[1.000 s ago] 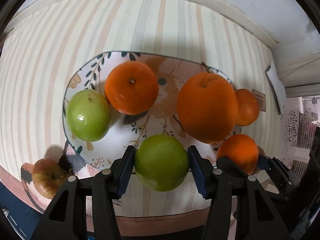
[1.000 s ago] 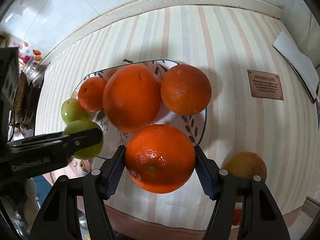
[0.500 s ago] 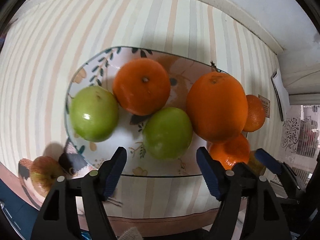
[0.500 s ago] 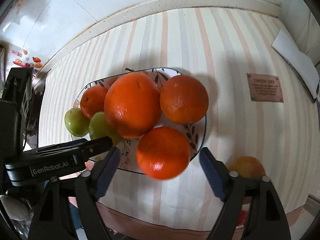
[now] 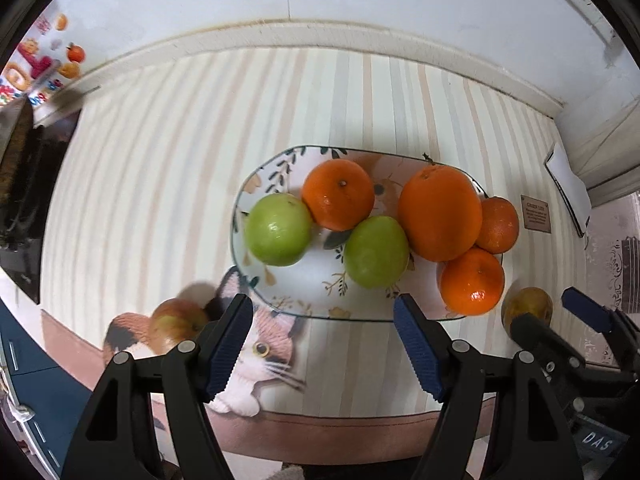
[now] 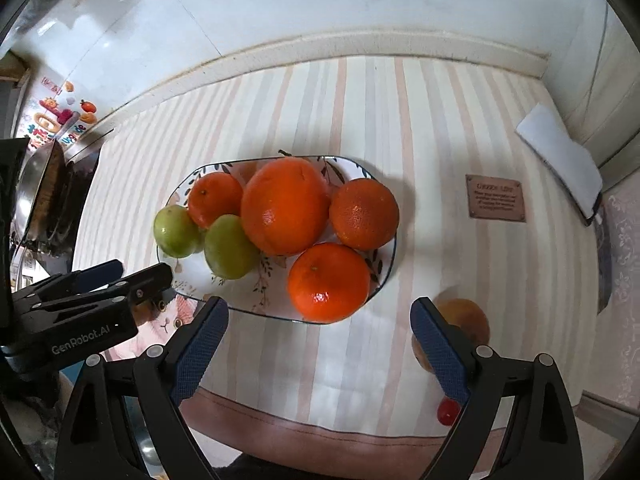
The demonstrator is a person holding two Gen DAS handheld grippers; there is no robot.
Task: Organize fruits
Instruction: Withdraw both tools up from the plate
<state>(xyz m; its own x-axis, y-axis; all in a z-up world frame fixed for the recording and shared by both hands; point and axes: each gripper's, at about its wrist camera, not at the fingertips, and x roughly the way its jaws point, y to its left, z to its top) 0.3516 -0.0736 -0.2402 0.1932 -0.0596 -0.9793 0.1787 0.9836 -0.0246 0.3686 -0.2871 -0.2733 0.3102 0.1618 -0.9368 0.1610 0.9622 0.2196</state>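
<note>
A floral plate (image 5: 296, 300) (image 6: 384, 276) on the striped tablecloth holds two green apples (image 5: 278, 230) (image 5: 376, 252), a large orange (image 5: 440, 214) (image 6: 285, 206) and three smaller oranges (image 5: 338, 194) (image 5: 472, 282) (image 5: 498, 224). In the right wrist view the near orange (image 6: 329, 282) sits at the plate's front. My left gripper (image 5: 323, 344) is open and empty, in front of the plate. My right gripper (image 6: 319, 348) is open and empty, also in front of the plate. It shows in the left wrist view (image 5: 576, 320).
A reddish apple (image 5: 176, 324) lies on the cloth left of the plate. A yellow-brown fruit (image 6: 464, 320) (image 5: 528, 308) lies right of it, with a small red fruit (image 6: 448, 411) near the table edge. A white folded cloth (image 6: 560, 156) and a brown label (image 6: 495, 198) are at right.
Both grippers opened, left a green apple and an orange on the plate, and drew back and up from it.
</note>
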